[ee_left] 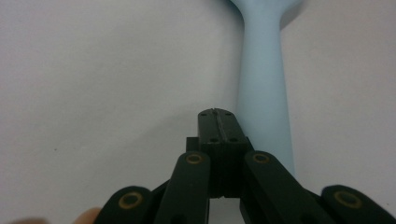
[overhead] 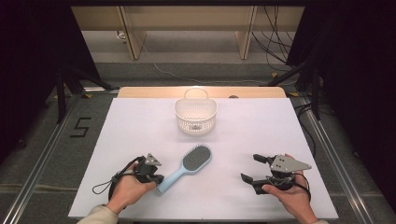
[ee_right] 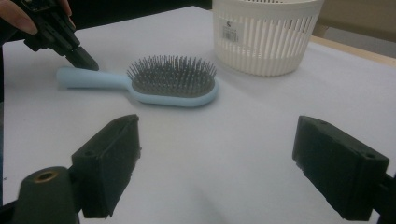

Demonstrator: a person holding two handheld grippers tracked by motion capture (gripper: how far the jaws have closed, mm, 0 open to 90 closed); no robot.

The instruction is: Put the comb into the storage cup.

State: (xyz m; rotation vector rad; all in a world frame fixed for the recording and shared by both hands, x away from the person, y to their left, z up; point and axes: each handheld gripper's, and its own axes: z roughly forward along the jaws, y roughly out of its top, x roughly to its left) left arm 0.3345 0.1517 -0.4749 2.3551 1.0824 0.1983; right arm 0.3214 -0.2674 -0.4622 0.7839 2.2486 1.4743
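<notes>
High view: a light-blue brush (overhead: 187,167) is seen lying flat on the white table (overhead: 140,126), bristles up, near the middle of the front half, its handle slanting toward the front-left corner and its head toward the centre. The left gripper (overhead: 159,178) is held just beside the handle's end, near the front edge. The right gripper (overhead: 252,169) is held near the front-right corner, well apart from the brush. A white basket (overhead: 196,115) stands toward the back edge, at its middle.

Left gripper view adds what cannot be read from above: the two jaws are pressed flat together with nothing between them, and the brush handle (ee_left: 264,88) runs just beside the closed tips. Whether the tips touch it cannot be told.

Right gripper view shows its own jaws standing wide apart over bare table, holding nothing. Beyond them the brush (ee_right: 154,81) is seen side-on, the bristles standing up from the oval head, with the left gripper (ee_right: 88,63) pointed down at the handle's top. The basket's (ee_right: 261,42) slotted wall and a small label are made out behind.
</notes>
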